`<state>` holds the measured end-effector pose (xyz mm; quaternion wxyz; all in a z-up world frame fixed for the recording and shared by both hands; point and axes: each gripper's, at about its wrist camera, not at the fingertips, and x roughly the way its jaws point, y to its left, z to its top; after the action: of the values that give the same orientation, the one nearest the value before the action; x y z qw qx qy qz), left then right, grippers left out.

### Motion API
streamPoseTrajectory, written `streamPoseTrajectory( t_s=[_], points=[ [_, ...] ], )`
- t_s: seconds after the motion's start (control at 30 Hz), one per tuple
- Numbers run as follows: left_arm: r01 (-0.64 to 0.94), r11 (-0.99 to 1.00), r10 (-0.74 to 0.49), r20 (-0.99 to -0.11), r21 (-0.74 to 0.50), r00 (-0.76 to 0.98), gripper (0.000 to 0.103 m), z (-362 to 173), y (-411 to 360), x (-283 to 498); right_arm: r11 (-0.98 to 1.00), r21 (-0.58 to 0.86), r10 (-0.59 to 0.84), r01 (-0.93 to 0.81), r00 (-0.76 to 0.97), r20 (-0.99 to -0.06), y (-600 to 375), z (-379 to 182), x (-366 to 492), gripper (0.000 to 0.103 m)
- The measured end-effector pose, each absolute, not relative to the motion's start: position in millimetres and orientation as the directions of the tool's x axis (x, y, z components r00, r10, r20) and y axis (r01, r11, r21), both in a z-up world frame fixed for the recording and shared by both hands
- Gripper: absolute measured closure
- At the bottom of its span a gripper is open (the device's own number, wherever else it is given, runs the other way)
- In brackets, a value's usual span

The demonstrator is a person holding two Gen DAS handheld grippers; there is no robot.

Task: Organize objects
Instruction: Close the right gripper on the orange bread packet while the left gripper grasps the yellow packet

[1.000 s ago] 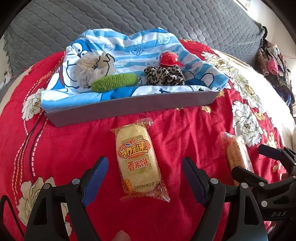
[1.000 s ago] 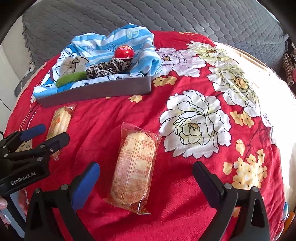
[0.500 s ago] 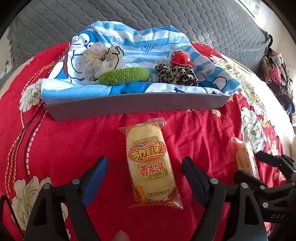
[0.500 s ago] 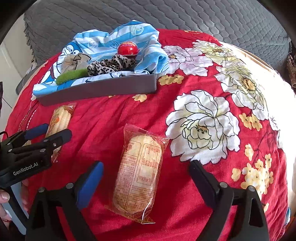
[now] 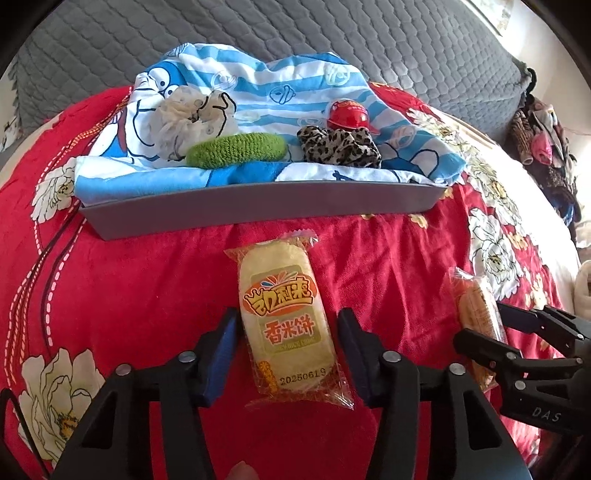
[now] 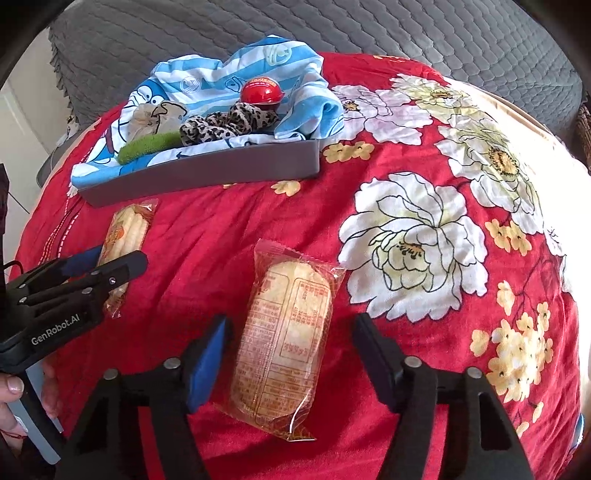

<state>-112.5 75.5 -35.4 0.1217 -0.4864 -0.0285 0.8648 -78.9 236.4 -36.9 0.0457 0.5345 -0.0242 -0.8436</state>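
Two rice cracker packets lie on the red flowered bedspread. The label-up packet [image 5: 286,325] lies between the fingers of my left gripper [image 5: 287,317], whose jaws are closing; the blue pads stand close beside the wrapper without squeezing it. The back-up packet [image 6: 284,339] lies between the fingers of my right gripper [image 6: 291,328], also closing, with a gap left on the right side. Each gripper shows in the other's view, astride its packet: the right gripper [image 5: 480,325] and the left gripper [image 6: 122,254].
Beyond the packets stands a grey tray [image 5: 258,206] lined with a blue striped cartoon cloth [image 5: 258,85]. In it lie a cream scrunchie [image 5: 184,114], a green scrunchie [image 5: 236,149], a leopard scrunchie [image 5: 338,146] and a small red cap-shaped toy [image 5: 349,116]. A grey quilt [image 5: 295,33] lies behind.
Both pairs of jaws have narrowed around their packets. The left view has shifted so its packet sits centred between the fingers. Neither packet has been moved.
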Motion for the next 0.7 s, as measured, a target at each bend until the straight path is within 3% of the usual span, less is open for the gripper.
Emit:
streamPoseTrajectory(
  t_s=[0.17, 0.43, 0.7],
  points=[
    [-0.197, -0.966, 0.248, -0.828, -0.169, -0.503, 0.058, -32.8, 77.3, -110.4, -0.994, 0.095, -0.112, 0.061, -0.411, -0.905, 234.5, -36.5, -78.1, 0.049],
    [-0.206, -0.965, 0.249, -0.828, -0.164, -0.503, 0.059, -29.8, 78.1, -108.6, -0.991, 0.113, -0.129, 0.066, -0.399, -0.908, 235.4, -35.8, -77.9, 0.058],
    [-0.212, -0.964, 0.251, -0.824, -0.162, -0.507, 0.060, -22.9, 79.3, -103.5, -0.989, 0.127, -0.148, 0.080, -0.399, -0.905, 233.0, -32.6, -76.6, 0.059]
  ],
)
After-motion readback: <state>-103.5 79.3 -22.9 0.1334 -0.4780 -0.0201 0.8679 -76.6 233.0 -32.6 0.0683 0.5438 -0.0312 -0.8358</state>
